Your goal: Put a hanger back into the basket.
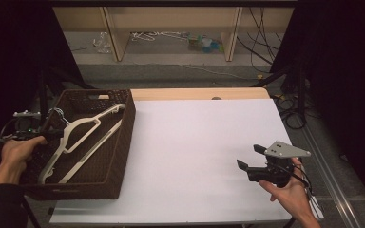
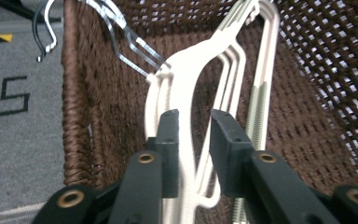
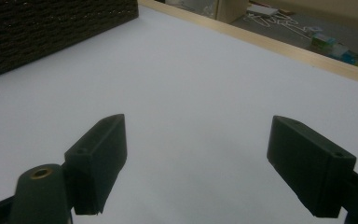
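My left gripper [image 2: 193, 140] sits over the brown woven basket [image 1: 123, 142] at the left of the high view. Its jaws are slightly parted around the white hangers [image 2: 200, 84], which lie stacked in the basket; the pads look just off the plastic, not pressing. Metal hooks [image 2: 130, 44] point to the upper left of the left gripper view. My right gripper [image 1: 253, 157] hovers at lower right over the white table [image 1: 195, 142], jaws spread wide with nothing between them.
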Available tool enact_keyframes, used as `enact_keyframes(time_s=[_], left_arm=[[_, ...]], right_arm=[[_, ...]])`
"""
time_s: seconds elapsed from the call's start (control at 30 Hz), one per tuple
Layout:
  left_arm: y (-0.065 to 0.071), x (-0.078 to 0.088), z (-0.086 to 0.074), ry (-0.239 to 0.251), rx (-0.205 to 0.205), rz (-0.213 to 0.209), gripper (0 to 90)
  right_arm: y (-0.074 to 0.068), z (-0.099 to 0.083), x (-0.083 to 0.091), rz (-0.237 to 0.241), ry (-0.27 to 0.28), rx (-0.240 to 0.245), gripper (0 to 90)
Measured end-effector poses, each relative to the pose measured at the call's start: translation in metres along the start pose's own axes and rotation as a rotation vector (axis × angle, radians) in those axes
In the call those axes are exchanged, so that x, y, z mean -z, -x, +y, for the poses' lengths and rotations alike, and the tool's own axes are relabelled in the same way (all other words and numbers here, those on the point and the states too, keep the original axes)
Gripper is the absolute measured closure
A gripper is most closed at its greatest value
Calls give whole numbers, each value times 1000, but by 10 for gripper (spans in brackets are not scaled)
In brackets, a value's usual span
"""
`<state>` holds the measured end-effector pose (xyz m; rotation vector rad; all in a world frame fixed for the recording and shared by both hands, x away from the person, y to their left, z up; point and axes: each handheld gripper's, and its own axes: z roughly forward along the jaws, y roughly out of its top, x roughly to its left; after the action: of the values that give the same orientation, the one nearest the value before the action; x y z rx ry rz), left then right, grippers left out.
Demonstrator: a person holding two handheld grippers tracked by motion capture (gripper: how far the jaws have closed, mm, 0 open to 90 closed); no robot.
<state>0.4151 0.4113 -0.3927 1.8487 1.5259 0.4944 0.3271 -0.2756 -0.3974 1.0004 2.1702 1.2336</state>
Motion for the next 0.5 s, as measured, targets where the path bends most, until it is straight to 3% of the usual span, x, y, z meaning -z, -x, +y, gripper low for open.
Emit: enact_keyframes(time_s=[0.03,0.07,0.1,0.17,0.3,0.47,0.5], left_arm=[[2,2,1,13,-2,-1,709],[3,8,3,-7,-42,-5,686],[11,9,4,46,-11,-14,669],[20,16,5,72,-23,-20,631],[48,31,8,142,-56,-51,541],[89,47,5,236,-99,-130,449],[98,50,4,253,-124,-148,438]], right_arm=[[0,0,0,0,1,0,209],[0,0,0,1,2,-2,209],[0,0,0,0,4,0,208],[0,0,0,-1,5,-2,208],[-1,0,0,0,7,-6,207],[-2,0,1,-3,11,-5,205],[-2,0,1,-1,21,-6,205]])
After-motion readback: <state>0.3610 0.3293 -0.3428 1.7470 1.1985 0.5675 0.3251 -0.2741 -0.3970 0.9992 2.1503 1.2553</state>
